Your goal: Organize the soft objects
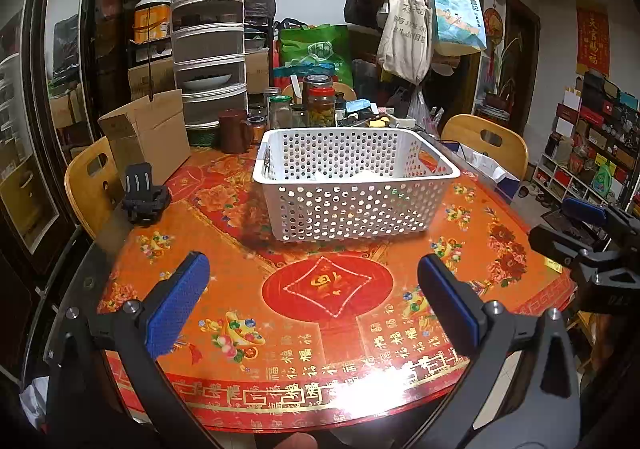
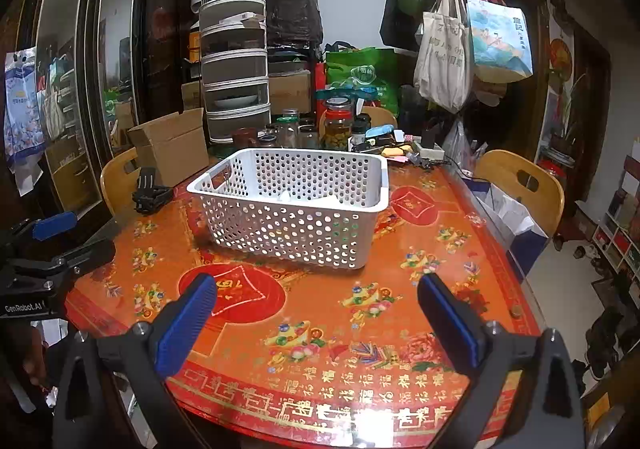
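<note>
A white perforated plastic basket stands on the round red-and-orange table; it also shows in the right wrist view. Something pale and soft lies low inside it, partly hidden by the walls; in the right wrist view it shows as a white lump. My left gripper is open and empty, over the table's near side, short of the basket. My right gripper is open and empty, also short of the basket. Each gripper shows at the edge of the other's view: the right, the left.
A black clamp-like mount lies at the table's left. An open cardboard box, glass jars and clutter crowd the far side. Wooden chairs stand at the left and right. A coat rack with bags stands behind.
</note>
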`<state>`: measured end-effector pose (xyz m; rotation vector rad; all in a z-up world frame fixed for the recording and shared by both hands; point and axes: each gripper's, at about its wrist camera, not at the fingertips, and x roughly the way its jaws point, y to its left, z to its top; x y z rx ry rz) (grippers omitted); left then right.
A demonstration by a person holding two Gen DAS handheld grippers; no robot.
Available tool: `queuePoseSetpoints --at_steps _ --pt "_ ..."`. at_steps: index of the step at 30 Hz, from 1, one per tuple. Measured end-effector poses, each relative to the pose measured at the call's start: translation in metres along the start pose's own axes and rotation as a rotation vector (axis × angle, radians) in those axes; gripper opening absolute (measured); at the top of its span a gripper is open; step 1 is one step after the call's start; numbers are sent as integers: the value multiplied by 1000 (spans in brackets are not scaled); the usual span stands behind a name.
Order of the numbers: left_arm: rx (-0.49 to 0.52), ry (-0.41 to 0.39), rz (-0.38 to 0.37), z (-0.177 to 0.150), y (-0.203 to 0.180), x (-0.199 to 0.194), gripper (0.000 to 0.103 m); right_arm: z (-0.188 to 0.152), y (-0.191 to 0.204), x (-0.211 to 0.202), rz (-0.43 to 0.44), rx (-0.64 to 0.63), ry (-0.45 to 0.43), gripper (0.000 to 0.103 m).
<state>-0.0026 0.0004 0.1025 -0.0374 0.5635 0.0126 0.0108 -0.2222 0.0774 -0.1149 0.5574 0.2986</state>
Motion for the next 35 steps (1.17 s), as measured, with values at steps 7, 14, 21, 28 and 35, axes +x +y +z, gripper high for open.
queuePoseSetpoints --at_steps 7,14,21,28,35 --pt "-3 7 -9 1 3 1 103 0 1 1 1 3 2 100" --pt "-4 9 -12 1 3 2 103 0 1 1 1 3 2 100" --pt "-1 9 -16 0 2 1 103 0 0 1 1 3 3 100" --pt "11 8 -23 -1 0 2 103 0 0 1 1 3 3 100" --pt "15 -6 -24 0 0 0 103 -3 2 2 -1 3 6 100"
